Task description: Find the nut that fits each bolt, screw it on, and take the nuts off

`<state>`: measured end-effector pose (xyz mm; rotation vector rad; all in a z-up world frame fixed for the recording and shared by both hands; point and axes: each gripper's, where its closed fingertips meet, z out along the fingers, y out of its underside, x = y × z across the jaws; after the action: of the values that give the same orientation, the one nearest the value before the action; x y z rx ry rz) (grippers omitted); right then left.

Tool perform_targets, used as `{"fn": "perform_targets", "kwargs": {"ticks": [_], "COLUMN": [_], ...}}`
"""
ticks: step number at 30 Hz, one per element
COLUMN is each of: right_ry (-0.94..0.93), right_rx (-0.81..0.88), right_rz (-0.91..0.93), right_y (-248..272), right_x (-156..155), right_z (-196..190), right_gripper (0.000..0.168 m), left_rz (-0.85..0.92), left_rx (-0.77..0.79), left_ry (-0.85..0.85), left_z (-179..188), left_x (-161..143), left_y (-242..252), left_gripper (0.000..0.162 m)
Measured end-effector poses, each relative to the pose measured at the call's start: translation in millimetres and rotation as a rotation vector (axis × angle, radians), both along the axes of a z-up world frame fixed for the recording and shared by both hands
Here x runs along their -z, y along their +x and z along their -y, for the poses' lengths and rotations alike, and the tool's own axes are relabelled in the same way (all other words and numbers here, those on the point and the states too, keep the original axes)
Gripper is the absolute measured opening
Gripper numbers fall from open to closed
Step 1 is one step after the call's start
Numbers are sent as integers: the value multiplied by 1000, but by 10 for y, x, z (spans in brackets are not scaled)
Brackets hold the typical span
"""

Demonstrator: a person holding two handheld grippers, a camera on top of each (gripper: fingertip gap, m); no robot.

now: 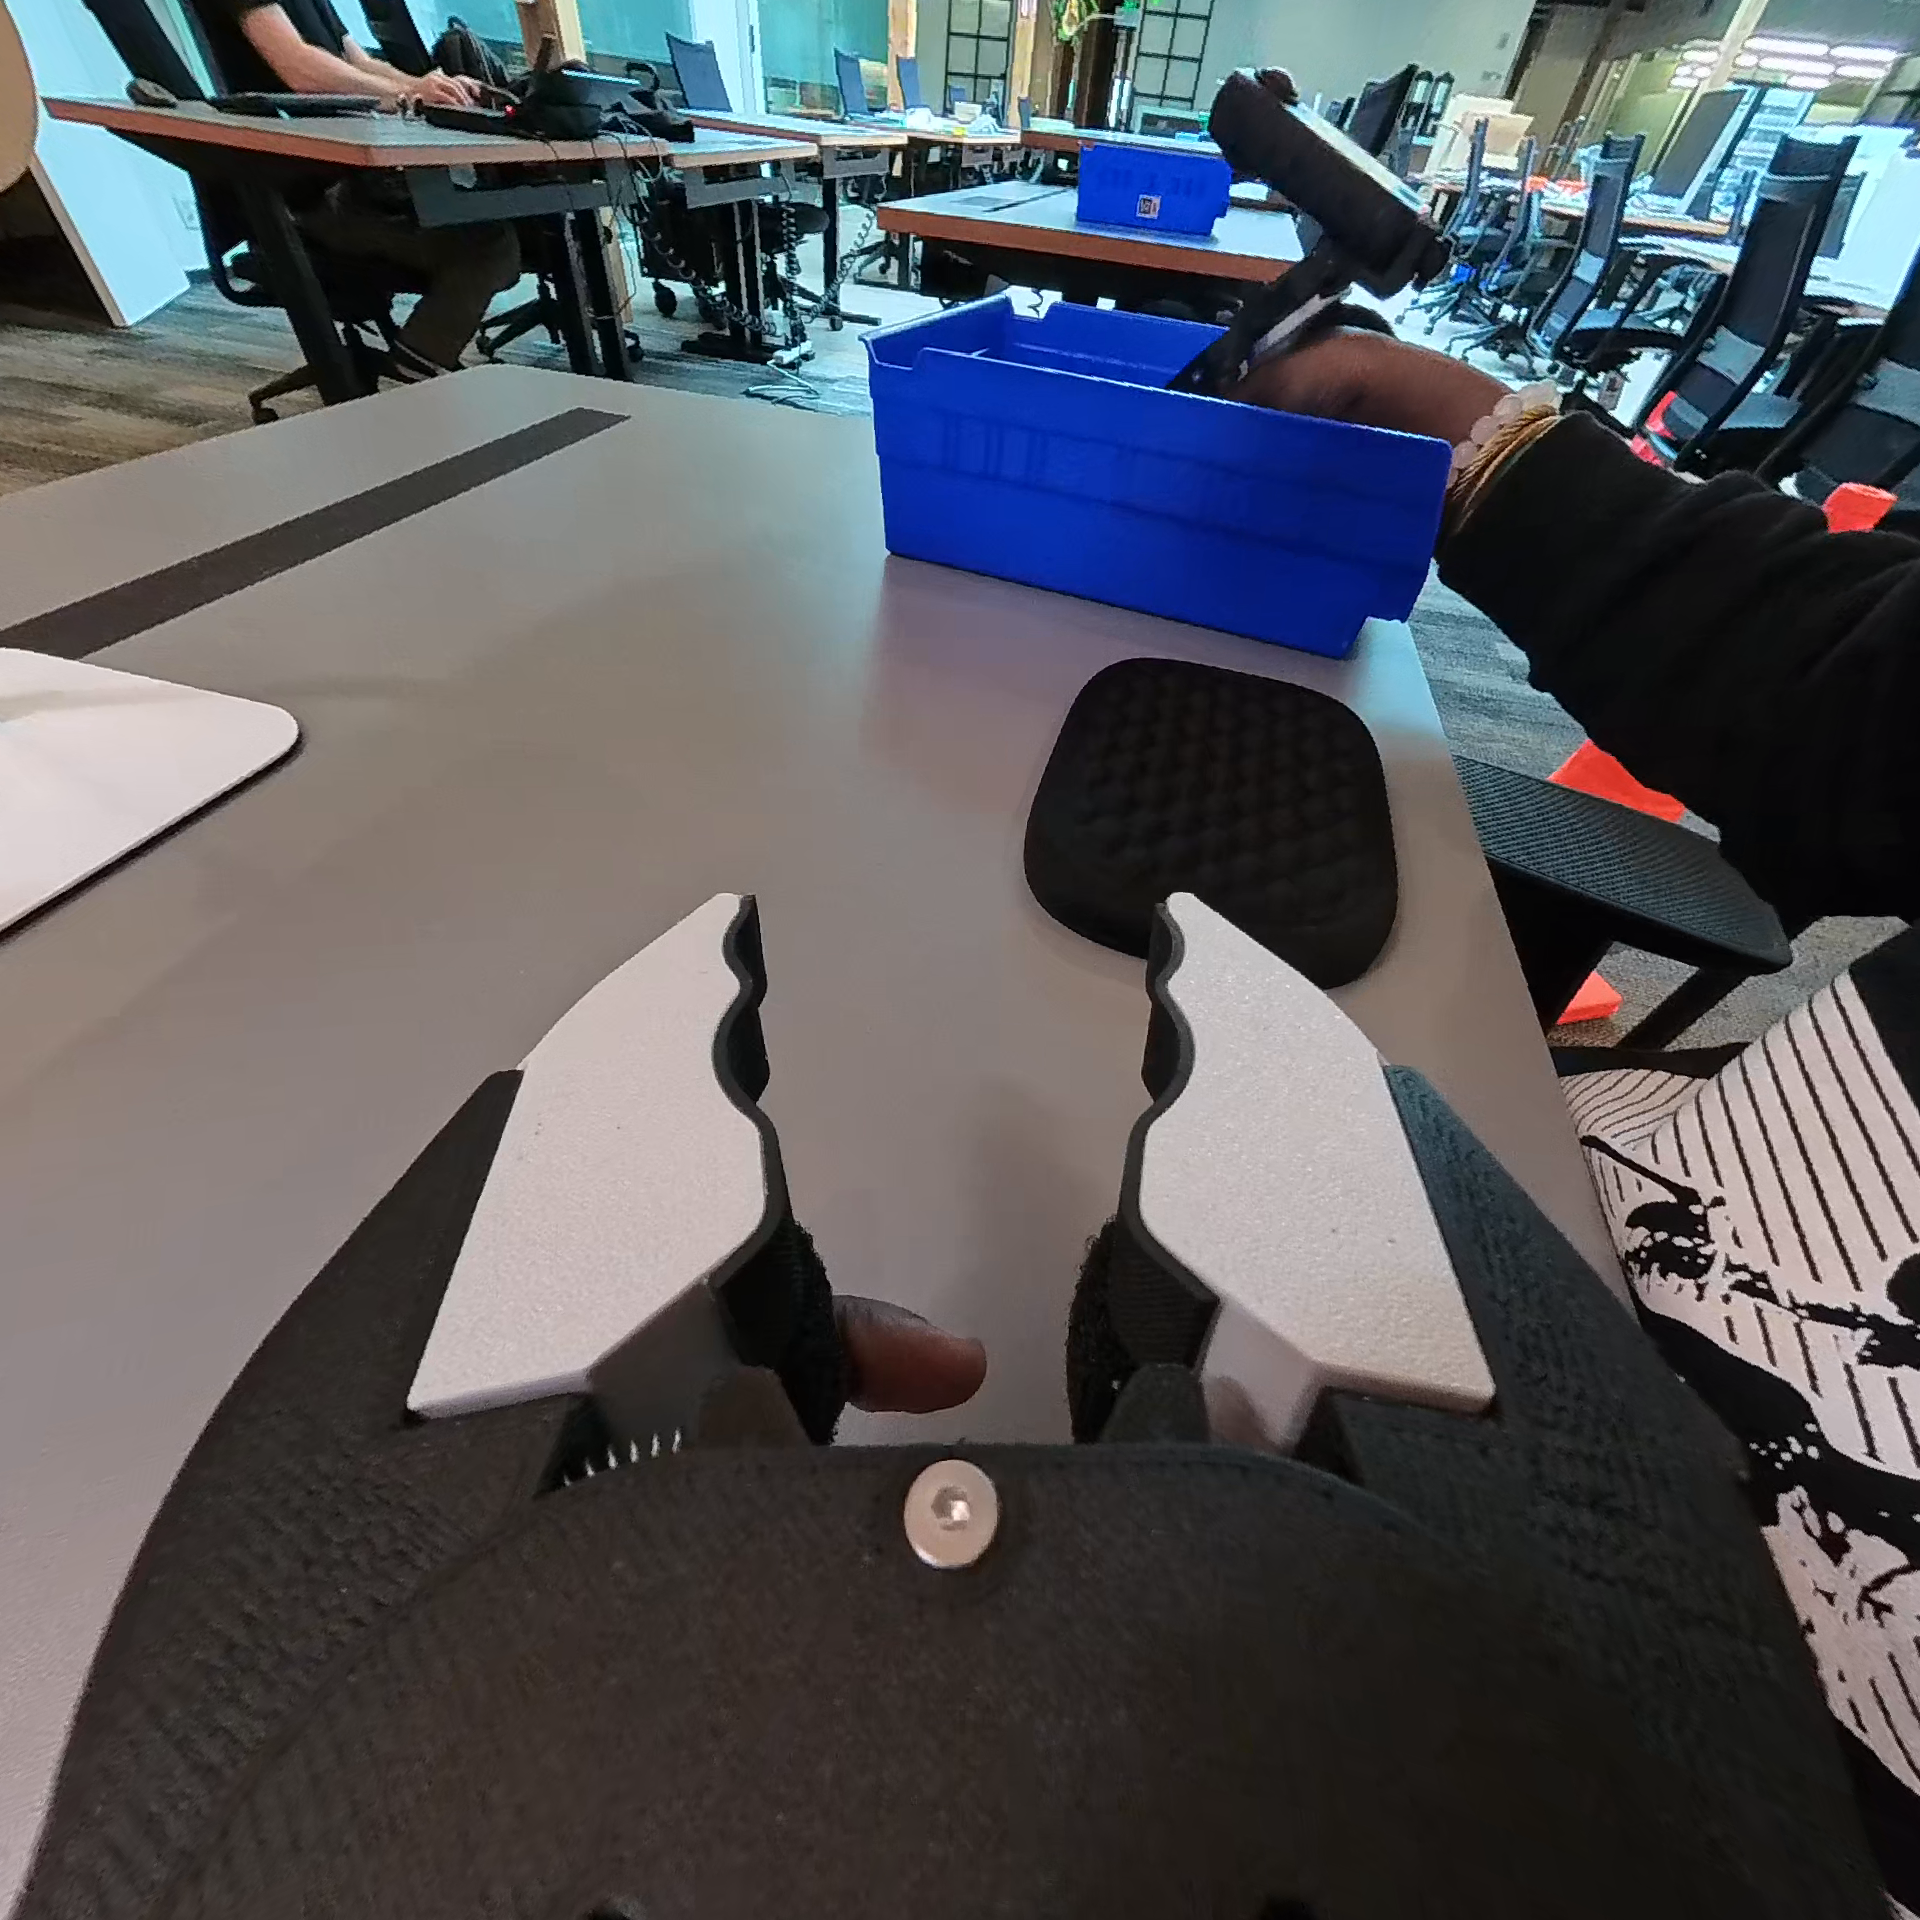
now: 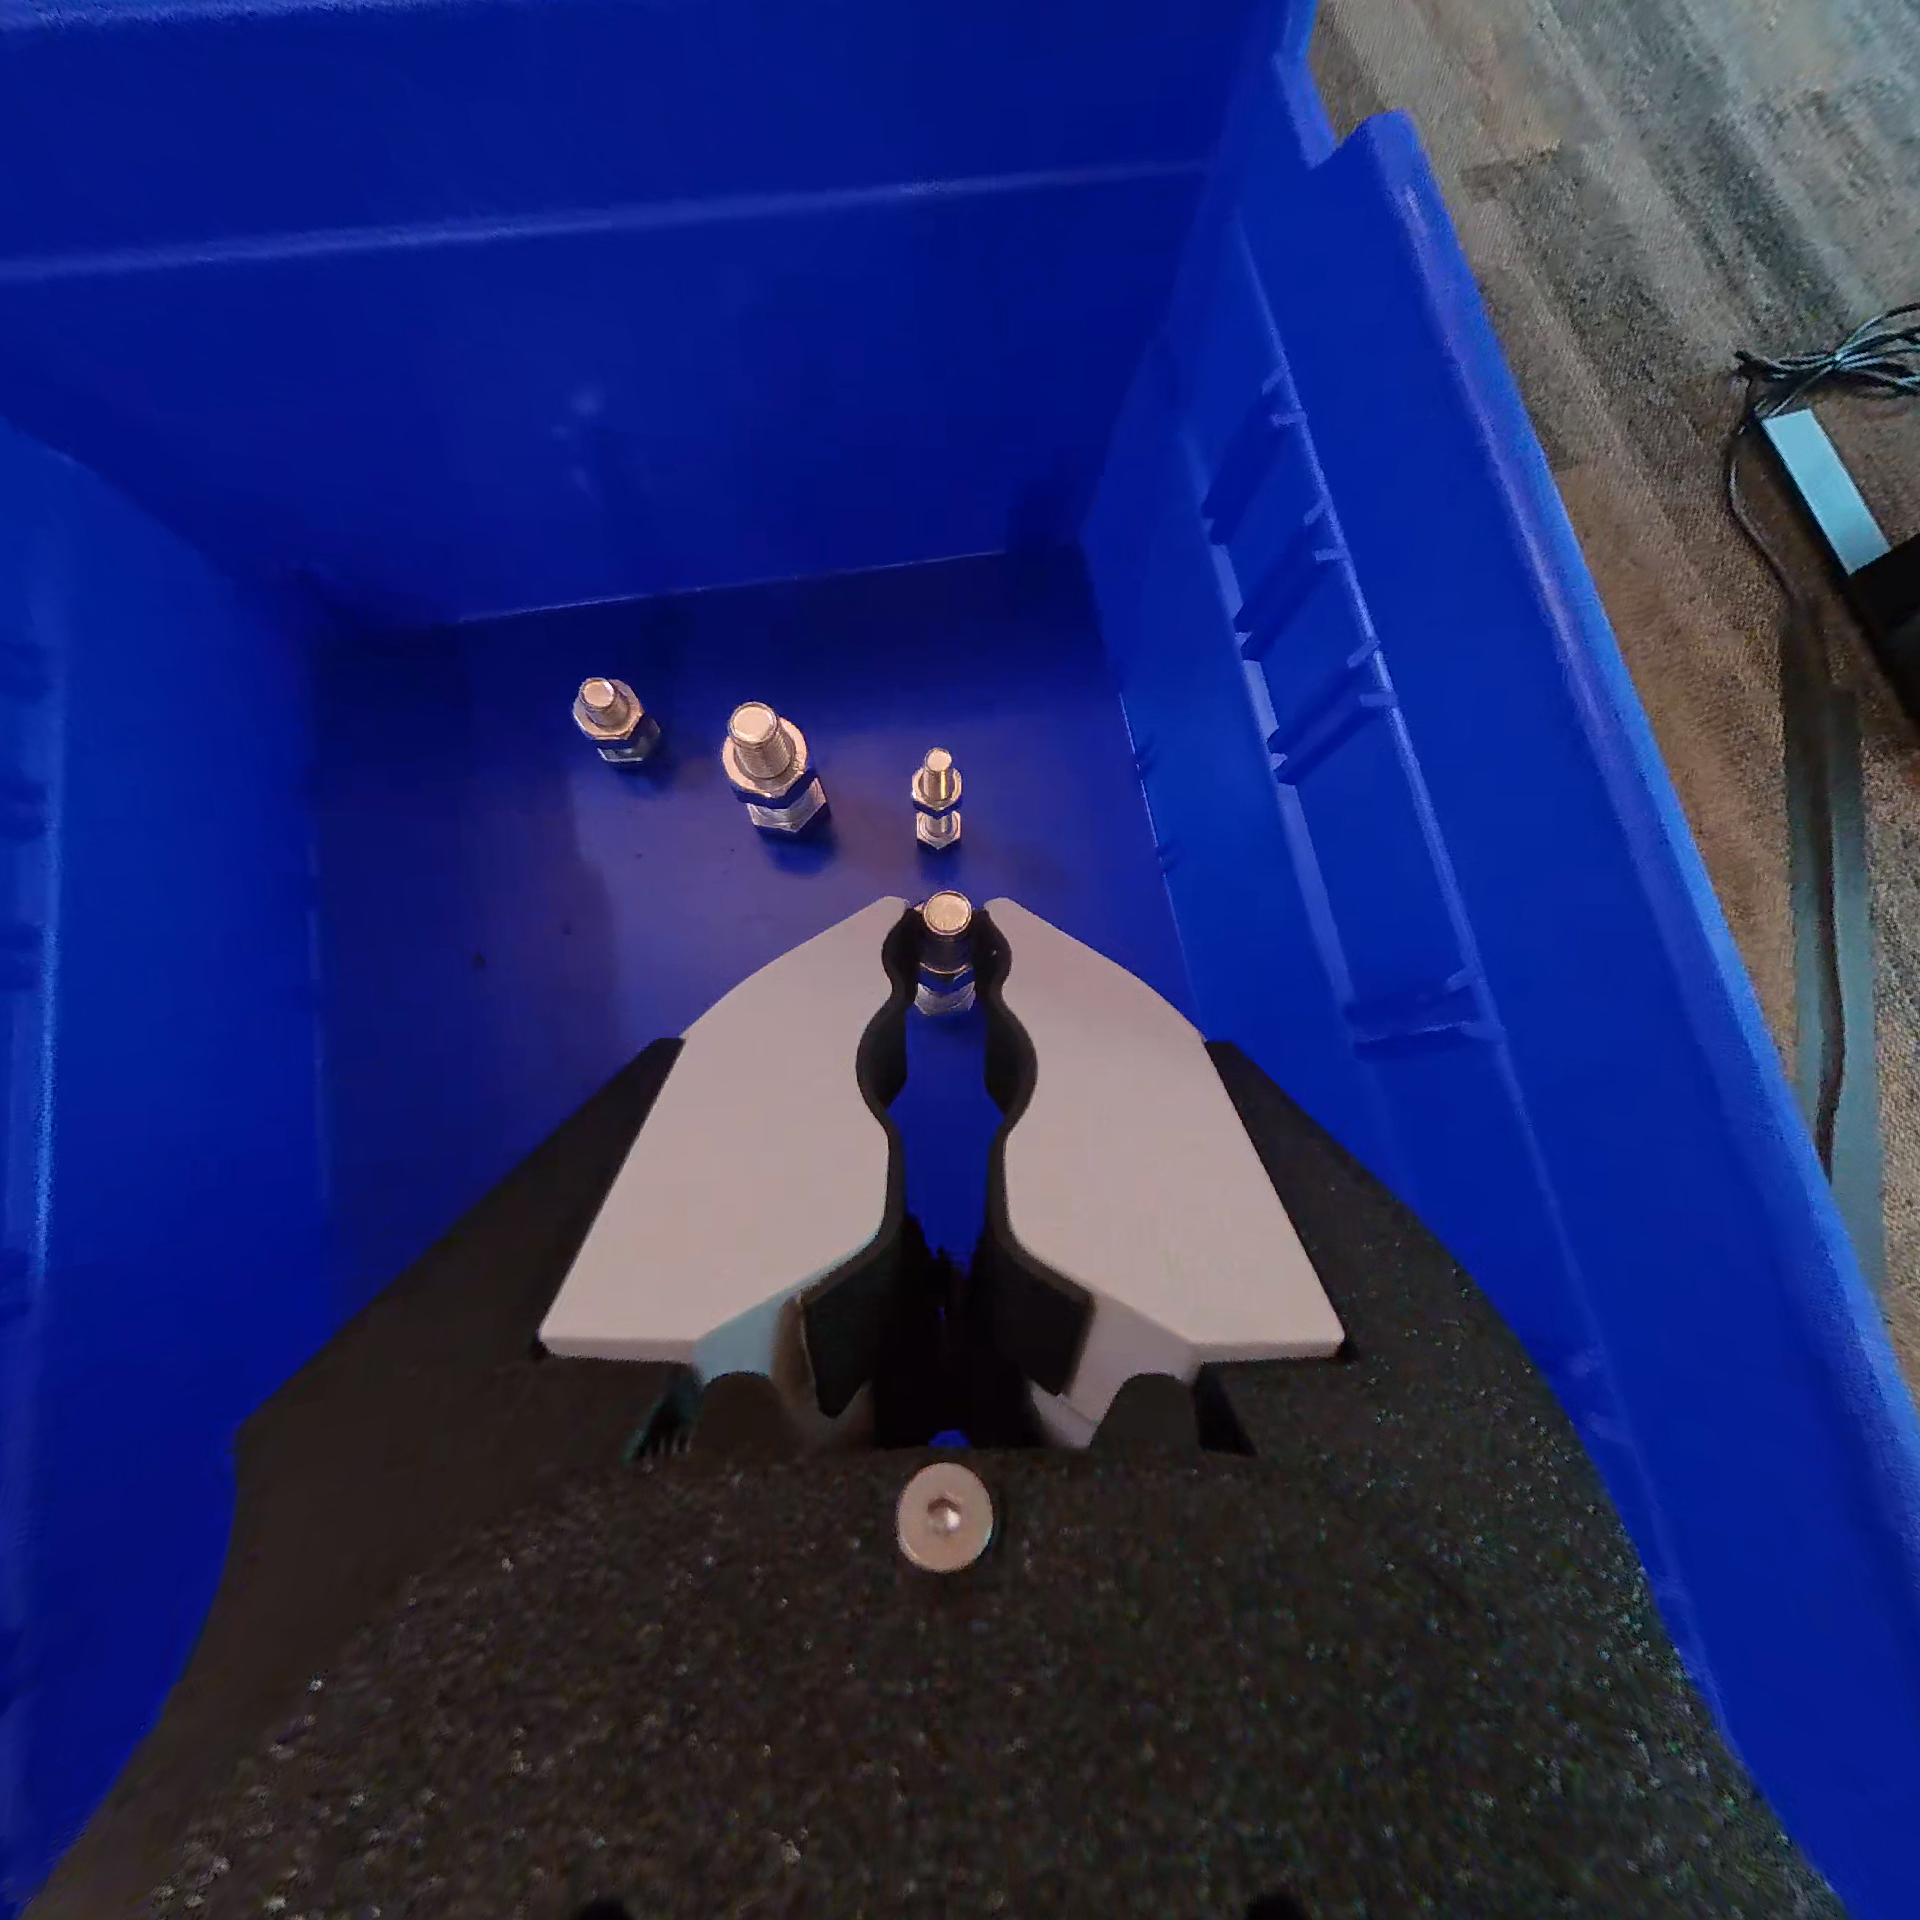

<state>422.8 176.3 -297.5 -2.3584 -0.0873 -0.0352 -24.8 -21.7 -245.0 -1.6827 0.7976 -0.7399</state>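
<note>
In the right wrist view, several steel bolts with nuts on them stand upright on the floor of a blue bin (image 2: 727, 312): a mid-sized one (image 2: 613, 722), a large one (image 2: 774, 769) and a small one (image 2: 937, 795). My right gripper (image 2: 943, 906) reaches down into the bin and its tips are closed around a fourth bolt (image 2: 948, 920), whose nut (image 2: 943, 982) shows between the fingers. My left gripper (image 1: 956, 914) is open and empty, low over the grey table (image 1: 623, 727). In the left wrist view the bin (image 1: 1143, 509) stands at the table's far right, with the person's hand (image 1: 1351, 379) in it.
A black textured pad (image 1: 1210, 821) lies on the table just ahead and right of the left gripper. A white flat object (image 1: 104, 758) lies at the left edge. A chair armrest (image 1: 1621, 862) sits beyond the table's right edge. Cables and a power brick (image 2: 1829, 499) lie on the floor. My right fingertips sit around 50 cm from my left ones.
</note>
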Motion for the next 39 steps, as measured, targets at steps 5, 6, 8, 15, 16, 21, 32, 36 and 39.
{"fn": "perform_targets", "kwargs": {"ticks": [5,6,8,15,16,21,32,36,39], "right_ry": [15,31,104,584,639,825,621,591,571], "right_rx": [5,16,45,-153,-233,-698,-1002,-990,-986], "right_rz": [8,7,15,-2,-18,-256,-511,-566,-582], "right_y": [-1,0,-9,-1006,-1286,-2821,-4048,-4031,-4029], "right_x": [-57,-115,-340,-1677,-1808,-1941,-863,-837,-816], "right_z": [32,38,51,278,359,963,1160,1130,1119], "right_gripper": [23,31,51,85,87,71,59,54,54], "left_rz": [-14,-17,-19,-38,-44,-39,-32,-44,-63], "left_rx": [-2,-3,-8,-25,-27,-33,-27,8,97], "left_ry": [11,13,18,28,31,21,21,5,-24], "left_z": [4,2,0,-16,-17,-28,2,68,321], "left_x": [1,1,-4,1,4,2,-51,-64,-276], "left_y": [0,-2,-6,-21,-23,-39,-76,-46,-47], "left_gripper": [71,71,71,71,71,72,72,72,70]}}
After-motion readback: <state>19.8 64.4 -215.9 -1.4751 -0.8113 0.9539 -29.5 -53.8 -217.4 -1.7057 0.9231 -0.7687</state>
